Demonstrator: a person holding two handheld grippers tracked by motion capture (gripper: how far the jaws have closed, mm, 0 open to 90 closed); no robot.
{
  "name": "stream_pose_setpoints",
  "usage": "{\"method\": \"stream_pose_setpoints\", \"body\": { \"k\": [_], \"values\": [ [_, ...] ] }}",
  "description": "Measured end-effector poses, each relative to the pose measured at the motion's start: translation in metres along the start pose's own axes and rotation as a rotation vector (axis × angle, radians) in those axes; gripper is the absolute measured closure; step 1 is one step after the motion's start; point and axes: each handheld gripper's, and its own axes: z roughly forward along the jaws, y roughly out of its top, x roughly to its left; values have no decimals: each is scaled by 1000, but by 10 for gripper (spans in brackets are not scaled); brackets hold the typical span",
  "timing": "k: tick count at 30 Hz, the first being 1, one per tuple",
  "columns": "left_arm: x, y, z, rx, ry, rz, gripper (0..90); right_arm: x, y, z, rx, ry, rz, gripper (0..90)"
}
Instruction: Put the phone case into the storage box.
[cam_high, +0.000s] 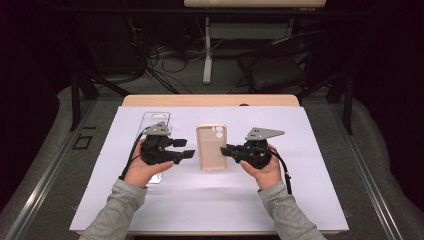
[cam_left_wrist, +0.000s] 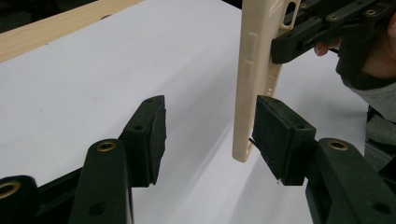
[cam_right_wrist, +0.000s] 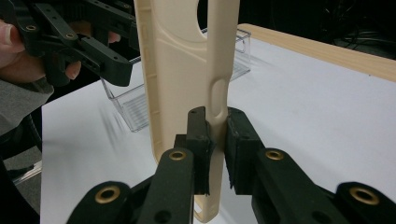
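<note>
Beige phone case (cam_high: 212, 147): lies near the middle of the white sheet (cam_high: 300, 190) that covers the tabletop (cam_high: 210, 100), long axis running away from the person, camera cut-out at the far end. In the high view it sits between the two tongs.

Right tongs (cam_high: 223, 149): closed narrow on the case's right side wall. The right gripper view (cam_right_wrist: 218, 140) shows one pad inside the shell and one outside, both pressed on the rim beside a button cut-out. Holding the case.

Left tongs (cam_high: 189, 152): parted about halfway, not gripping. In the left gripper view (cam_left_wrist: 210, 133) one pad stands just at the case's (cam_left_wrist: 256, 79) edge near a corner; whether it touches cannot be told. The other pad is well clear, over bare sheet. No earlier frame to compare.

Container: clear plastic tray (cam_high: 155, 121), left of the case on the sheet. Its near part is hidden under the left hand (cam_high: 142, 167) and tongs in the high view. The right gripper view shows its ribbed floor and transparent walls (cam_right_wrist: 135, 102) behind the case; no contents seen in the visible part, the rest is covered by the case (cam_right_wrist: 182, 70) and the left tongs.

Hard to read: the case's top is cut off in both gripper views. Background beyond the tabletop is dark; cables and a chair are only dimly made out.
</note>
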Motion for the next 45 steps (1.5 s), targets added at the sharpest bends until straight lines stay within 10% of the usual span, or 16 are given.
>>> {"method": "stream_pose_setpoints", "body": {
  "k": [45],
  "values": [
    [1,5,-7,-103,121,-19,21,2,-2,0,-28,-57,4,813]
  ]
}}
